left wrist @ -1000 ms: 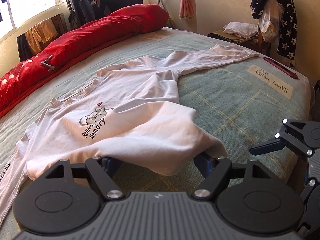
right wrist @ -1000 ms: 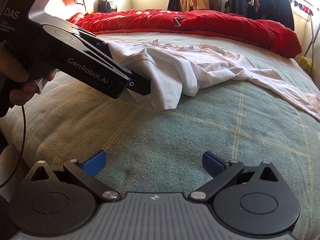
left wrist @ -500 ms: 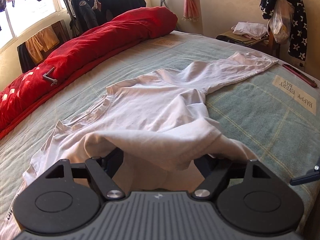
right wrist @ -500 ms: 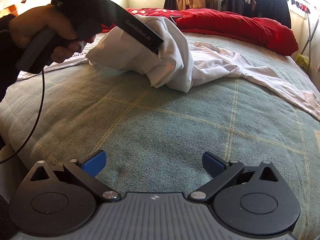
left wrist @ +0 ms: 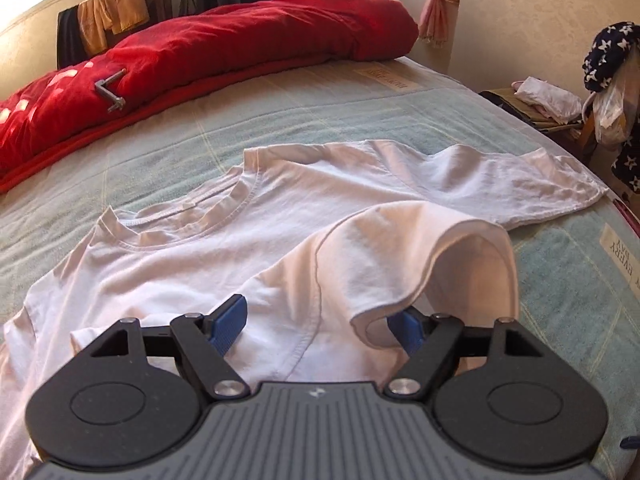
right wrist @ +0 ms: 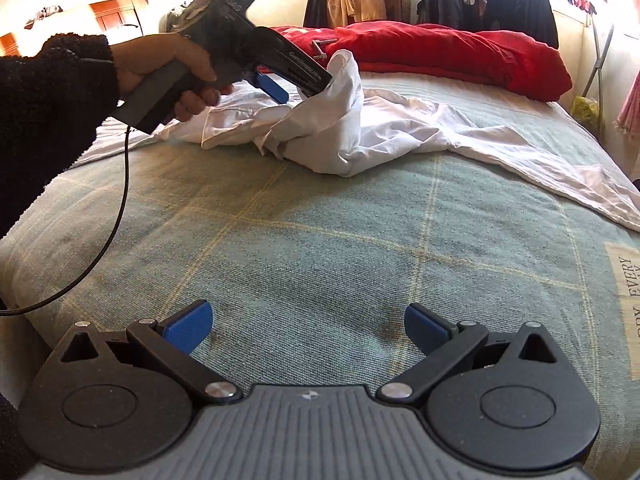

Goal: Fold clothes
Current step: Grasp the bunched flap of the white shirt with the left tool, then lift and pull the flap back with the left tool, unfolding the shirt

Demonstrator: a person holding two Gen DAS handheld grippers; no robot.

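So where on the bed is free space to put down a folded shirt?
The widest bare part of the bedcover lies between the right gripper and the white shirt. A narrower bare strip runs between the shirt's collar and the red duvet. The middle is crowded: the shirt and the left gripper over it.

White T-shirt (left wrist: 280, 240) lies on the bed, its hem bunched and folded over toward the collar.

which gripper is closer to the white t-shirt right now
Left. The left gripper has the white t-shirt draped over its fingers; the right gripper hovers over bare blanket, well short.
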